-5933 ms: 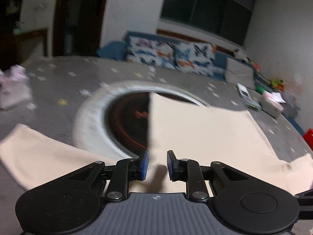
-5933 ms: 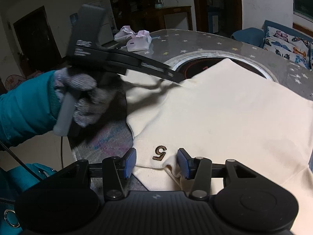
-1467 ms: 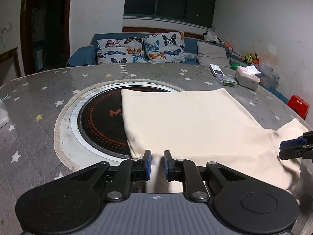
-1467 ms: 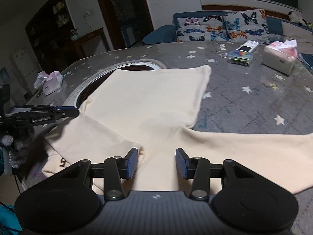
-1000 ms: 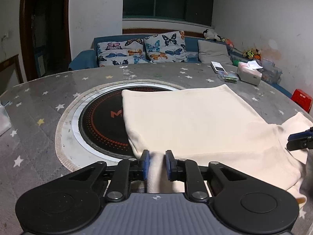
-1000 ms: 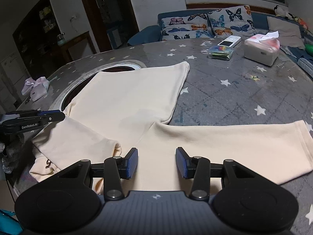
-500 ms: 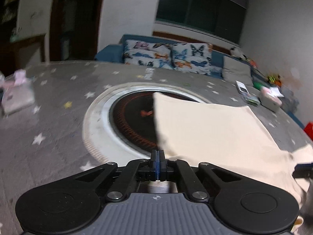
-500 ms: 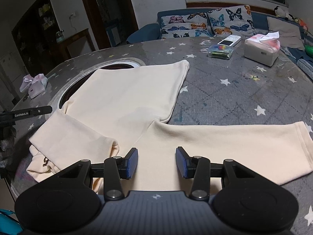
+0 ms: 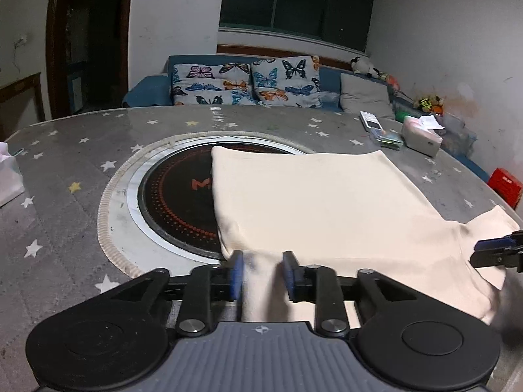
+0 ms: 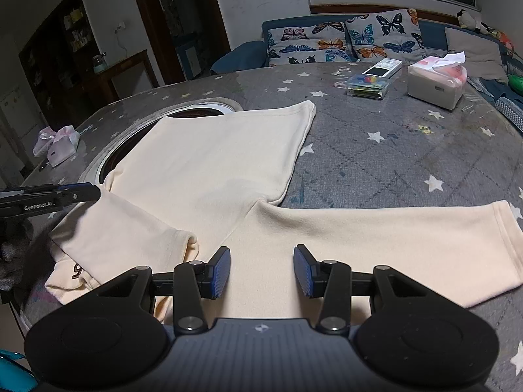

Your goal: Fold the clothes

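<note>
A cream long-sleeved top (image 10: 209,170) lies flat on the grey star-patterned table (image 10: 408,150); it also shows in the left wrist view (image 9: 327,202). Its left sleeve (image 10: 111,232) is folded in over the body. Its right sleeve (image 10: 392,238) stretches out to the right. My left gripper (image 9: 261,274) is open with cream cloth lying between its fingers; it shows from the side in the right wrist view (image 10: 81,192). My right gripper (image 10: 261,271) is open just above the right shoulder area, holding nothing; its tip shows in the left wrist view (image 9: 497,248).
A round black cooktop with a white ring (image 9: 170,202) is set into the table, partly under the top. A tissue box (image 10: 434,81), a remote (image 10: 382,65) and a small clear box (image 10: 367,86) sit at the far right. A pink packet (image 10: 59,143) lies far left.
My left gripper was shut half a second ago and now stands open with cloth between its fingers. The folded left sleeve lies on the body. My right gripper has stayed open in place.
</note>
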`<state>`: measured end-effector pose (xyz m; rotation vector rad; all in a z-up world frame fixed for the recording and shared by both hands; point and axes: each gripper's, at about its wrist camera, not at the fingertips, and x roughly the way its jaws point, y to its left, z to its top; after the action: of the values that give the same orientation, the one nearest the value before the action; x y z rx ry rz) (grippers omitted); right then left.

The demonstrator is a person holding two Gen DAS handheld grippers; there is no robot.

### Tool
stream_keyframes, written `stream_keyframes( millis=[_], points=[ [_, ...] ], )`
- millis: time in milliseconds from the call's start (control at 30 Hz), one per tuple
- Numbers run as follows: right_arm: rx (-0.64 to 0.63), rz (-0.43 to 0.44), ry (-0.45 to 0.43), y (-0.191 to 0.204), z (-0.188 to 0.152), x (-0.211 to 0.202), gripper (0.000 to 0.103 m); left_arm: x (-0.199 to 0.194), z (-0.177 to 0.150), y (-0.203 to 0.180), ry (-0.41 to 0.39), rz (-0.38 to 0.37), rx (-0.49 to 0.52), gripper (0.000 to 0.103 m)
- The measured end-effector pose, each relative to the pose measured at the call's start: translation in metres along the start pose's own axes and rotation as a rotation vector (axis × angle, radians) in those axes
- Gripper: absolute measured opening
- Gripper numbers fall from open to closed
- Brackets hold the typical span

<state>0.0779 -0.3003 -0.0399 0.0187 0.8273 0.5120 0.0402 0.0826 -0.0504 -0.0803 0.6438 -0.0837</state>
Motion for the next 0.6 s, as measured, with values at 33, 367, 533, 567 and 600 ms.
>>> stream_keyframes(
  millis=[33,367,533,567,600],
  points=[
    [0.000,0.001,-0.001,0.000,0.000,0.000,0.044,0.001,0.000,0.000,0.000,0.000,0.004,0.029],
    [-0.002,-0.003,-0.002,0.000,-0.001,0.000,0.044,-0.002,-0.002,0.013,-0.035,0.010,-0.090,0.007],
    [-0.007,-0.004,-0.002,0.000,-0.001,0.001,0.044,-0.011,-0.005,0.034,-0.053,0.039,-0.229,0.006],
    [-0.007,-0.005,-0.002,0.000,-0.001,0.001,0.044,-0.010,-0.006,0.036,-0.046,0.039,-0.241,0.006],
    [-0.008,-0.005,-0.002,0.000,-0.001,0.001,0.044,-0.008,-0.007,0.038,-0.039,0.037,-0.251,0.006]
  ],
)
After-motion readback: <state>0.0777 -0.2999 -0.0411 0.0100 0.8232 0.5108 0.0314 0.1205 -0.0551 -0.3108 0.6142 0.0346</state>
